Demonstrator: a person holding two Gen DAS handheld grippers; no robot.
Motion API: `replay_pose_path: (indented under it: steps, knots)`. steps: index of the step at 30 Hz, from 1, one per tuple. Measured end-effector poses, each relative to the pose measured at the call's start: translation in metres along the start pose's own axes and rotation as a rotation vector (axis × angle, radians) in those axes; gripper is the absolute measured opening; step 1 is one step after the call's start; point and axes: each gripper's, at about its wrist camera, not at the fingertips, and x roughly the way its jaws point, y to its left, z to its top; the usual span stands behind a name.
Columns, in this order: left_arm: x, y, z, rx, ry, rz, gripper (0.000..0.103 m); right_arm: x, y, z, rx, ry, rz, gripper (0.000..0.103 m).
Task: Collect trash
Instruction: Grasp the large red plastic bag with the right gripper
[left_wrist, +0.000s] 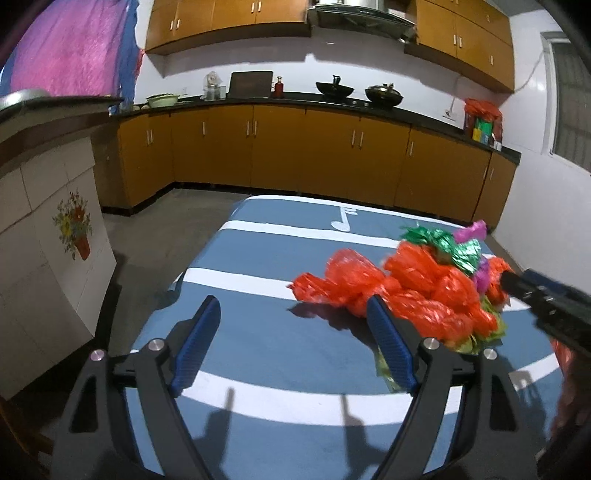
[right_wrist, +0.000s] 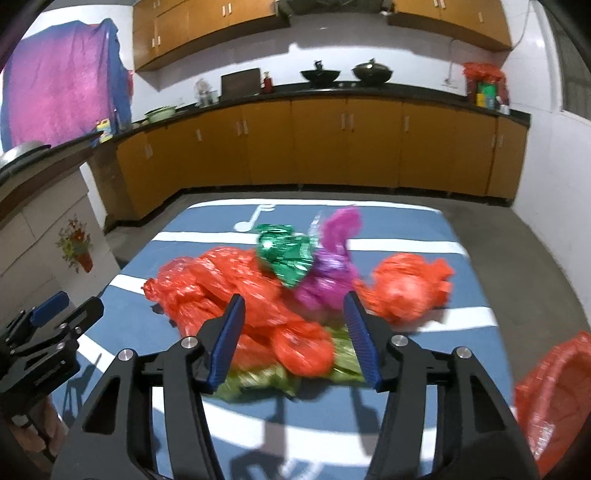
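A heap of crumpled trash lies on a blue table with white stripes (left_wrist: 258, 343): red plastic bags (left_wrist: 417, 291) (right_wrist: 229, 288), a green foil wrapper (left_wrist: 443, 243) (right_wrist: 284, 254), a magenta wrapper (right_wrist: 328, 269), yellow-green wrappers (right_wrist: 255, 384) at the front, and a separate red bag ball (right_wrist: 406, 288) to the right. My left gripper (left_wrist: 295, 314) is open and empty, just left of the heap. My right gripper (right_wrist: 293, 306) is open, its jaws straddling the near part of the heap. The left gripper also shows in the right wrist view (right_wrist: 62, 310).
A red bag-lined bin (right_wrist: 550, 398) stands at the table's right front. A tiled counter with a flower picture (left_wrist: 70, 225) is at the left. Orange kitchen cabinets (left_wrist: 295, 155) and a dark worktop with woks run along the back wall.
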Motion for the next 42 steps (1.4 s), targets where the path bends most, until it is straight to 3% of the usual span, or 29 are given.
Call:
replay_pose_path:
  steps: [9,15,19,35,42]
  knots:
    - [0.011,0.015,0.004,-0.024,0.01,0.014,0.08,0.039,0.021,-0.001,-0.059,0.077,0.021,0.054]
    - [0.016,0.014,0.0,-0.025,0.028,0.013,0.08,0.052,0.019,-0.009,-0.083,0.129,0.002,0.039]
    - [0.017,0.009,0.0,-0.02,0.036,0.001,0.08,0.04,0.016,-0.01,-0.069,0.108,0.025,0.033]
    - [0.021,-0.028,0.0,0.021,0.075,-0.083,0.08,-0.026,-0.01,-0.025,-0.032,0.013,0.075,0.032]
    - [0.02,-0.041,-0.004,0.056,0.085,-0.102,0.08,-0.016,-0.028,-0.039,-0.019,0.069,0.012,0.034]
